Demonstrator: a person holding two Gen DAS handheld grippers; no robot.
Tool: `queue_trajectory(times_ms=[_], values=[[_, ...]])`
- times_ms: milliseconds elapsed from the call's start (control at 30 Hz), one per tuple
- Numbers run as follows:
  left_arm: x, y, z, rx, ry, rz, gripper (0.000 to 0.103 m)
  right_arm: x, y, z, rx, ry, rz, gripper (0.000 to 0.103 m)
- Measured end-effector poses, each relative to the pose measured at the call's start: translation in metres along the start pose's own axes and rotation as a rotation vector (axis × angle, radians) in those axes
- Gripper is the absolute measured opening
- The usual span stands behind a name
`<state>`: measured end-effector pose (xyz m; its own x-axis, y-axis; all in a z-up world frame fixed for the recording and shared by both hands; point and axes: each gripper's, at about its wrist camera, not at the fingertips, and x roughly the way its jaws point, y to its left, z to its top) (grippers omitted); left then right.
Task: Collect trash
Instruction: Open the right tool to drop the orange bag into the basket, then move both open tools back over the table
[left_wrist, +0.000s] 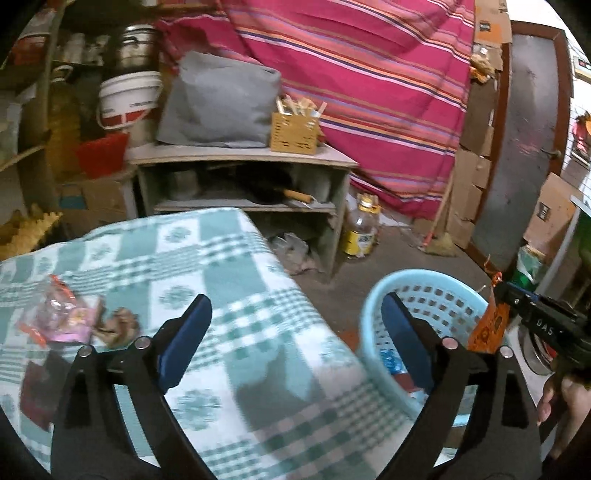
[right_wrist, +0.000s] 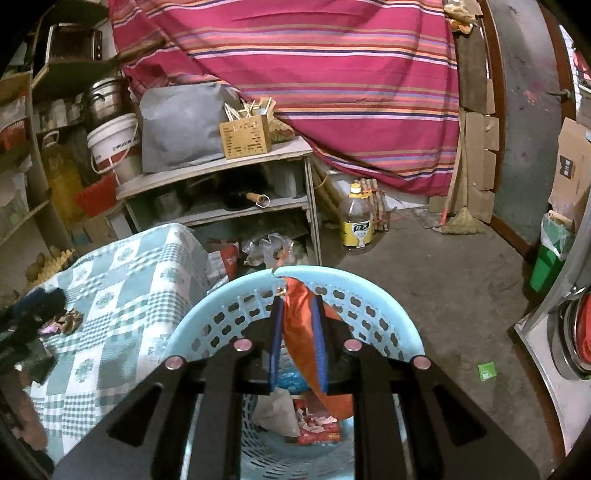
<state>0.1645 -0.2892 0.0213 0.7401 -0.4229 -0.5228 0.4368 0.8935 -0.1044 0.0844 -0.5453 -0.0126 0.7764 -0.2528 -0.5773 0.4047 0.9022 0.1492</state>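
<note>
Trash drop in progress: right gripper (right_wrist: 298, 339) pinches an orange wrapper (right_wrist: 306, 332) over the blue basket (right_wrist: 369, 280). Left gripper (left_wrist: 295, 332), wide open and empty, probably goes next for the wrappers (left_wrist: 62, 314) near the counter's (left_wrist: 221, 280) left edge.

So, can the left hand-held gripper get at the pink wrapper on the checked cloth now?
Probably yes. The left hand-held gripper is open and empty, and the pink wrapper lies uncovered on the checked cloth, off to one side of it. Only a brown scrap lies beside it.
</note>
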Motion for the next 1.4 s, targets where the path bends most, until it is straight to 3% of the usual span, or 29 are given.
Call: queue_trajectory(times_ms=[67, 133, 367, 433, 800, 1167, 1400], values=[[-0.005, 0.010, 0.002, -0.012, -0.006, 0.012, 0.092, 0.005, 0.004, 0.001, -0.007, 0.007, -0.014, 0.027], [-0.012, 0.022, 0.004, -0.022, -0.011, 0.027, 0.092, 0.009, 0.007, 0.000, -0.008, 0.007, -0.031, 0.062], [-0.036, 0.060, 0.007, -0.025, -0.037, 0.092, 0.094, 0.014, 0.020, -0.002, -0.030, 0.028, -0.090, 0.075], [-0.044, 0.072, 0.007, -0.026, -0.044, 0.112, 0.095, 0.009, 0.024, -0.001, -0.038, 0.014, -0.104, 0.085], [-0.090, 0.138, -0.004, -0.018, -0.076, 0.209, 0.097, -0.020, 0.068, -0.005, -0.082, -0.019, -0.093, 0.093], [-0.130, 0.211, -0.033, -0.071, -0.060, 0.294, 0.098, -0.039, 0.158, -0.016, -0.181, -0.047, 0.028, 0.095], [-0.134, 0.258, -0.058, -0.120, -0.008, 0.338, 0.098, -0.035, 0.206, -0.031, -0.205, -0.023, 0.098, 0.096]])
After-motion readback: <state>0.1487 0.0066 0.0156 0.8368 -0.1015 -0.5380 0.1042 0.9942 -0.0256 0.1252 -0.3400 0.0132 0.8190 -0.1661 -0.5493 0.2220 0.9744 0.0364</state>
